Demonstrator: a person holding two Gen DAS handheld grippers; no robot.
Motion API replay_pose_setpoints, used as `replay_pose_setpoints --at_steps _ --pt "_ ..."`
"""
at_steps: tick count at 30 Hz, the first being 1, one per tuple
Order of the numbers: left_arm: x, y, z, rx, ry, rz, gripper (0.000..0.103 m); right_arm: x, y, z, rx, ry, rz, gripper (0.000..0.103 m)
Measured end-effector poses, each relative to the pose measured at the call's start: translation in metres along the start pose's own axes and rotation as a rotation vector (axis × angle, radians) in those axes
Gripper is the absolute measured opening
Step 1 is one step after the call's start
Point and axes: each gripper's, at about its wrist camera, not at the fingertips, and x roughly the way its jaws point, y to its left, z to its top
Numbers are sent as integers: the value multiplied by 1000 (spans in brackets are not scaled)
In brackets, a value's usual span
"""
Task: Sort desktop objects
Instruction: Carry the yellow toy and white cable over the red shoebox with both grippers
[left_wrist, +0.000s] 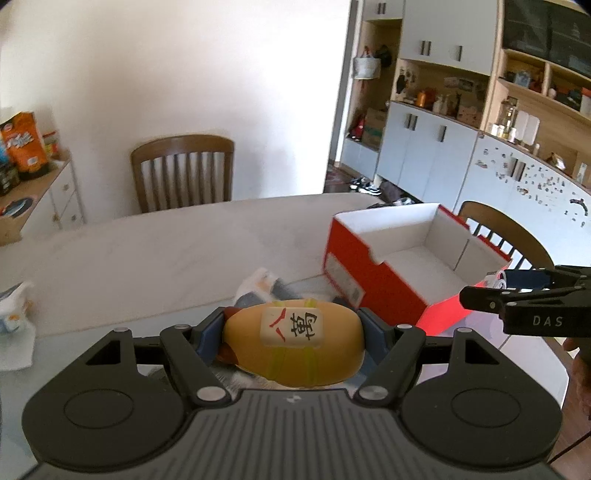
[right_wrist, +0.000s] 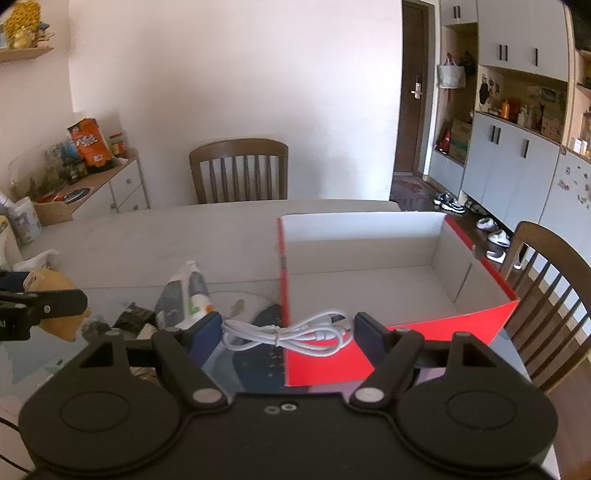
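Note:
My left gripper (left_wrist: 293, 328) is shut on a yellow-brown soft toy (left_wrist: 295, 341) with a white tile marked with a black character, held above the table. My right gripper (right_wrist: 288, 332) is shut on a bundled white cable (right_wrist: 288, 334), held at the near left corner of the open red box (right_wrist: 461, 321) with a white inside. In the left wrist view the box (left_wrist: 373, 273) stands to the right, and the right gripper (left_wrist: 491, 291) shows at the far right. In the right wrist view the left gripper (right_wrist: 55, 301) with the toy (right_wrist: 62, 317) shows at the far left.
A crumpled snack packet (right_wrist: 188, 295) and dark wrappers (right_wrist: 133, 317) lie on the white table (right_wrist: 147, 240) left of the box. A white tissue pack (left_wrist: 13, 306) lies at the table's left. Wooden chairs stand at the far side (right_wrist: 240, 170) and the right (right_wrist: 546, 295).

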Motion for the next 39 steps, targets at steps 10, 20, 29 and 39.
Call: replay_pose_setpoints --at_steps 10,20,29,39 --pt "33 -49 31 42 -7 -18 75 9 -49 21 -17 -2 -2 77" --pt "74 -96 52 72 14 -36 75 32 -98 36 -43 12 13 77" --pt "118 -132 61 128 49 -57 75 55 -133 40 -69 47 39 77" --pt "165 -157 71 198 96 -90 75 85 -158 44 -109 100 47 77"
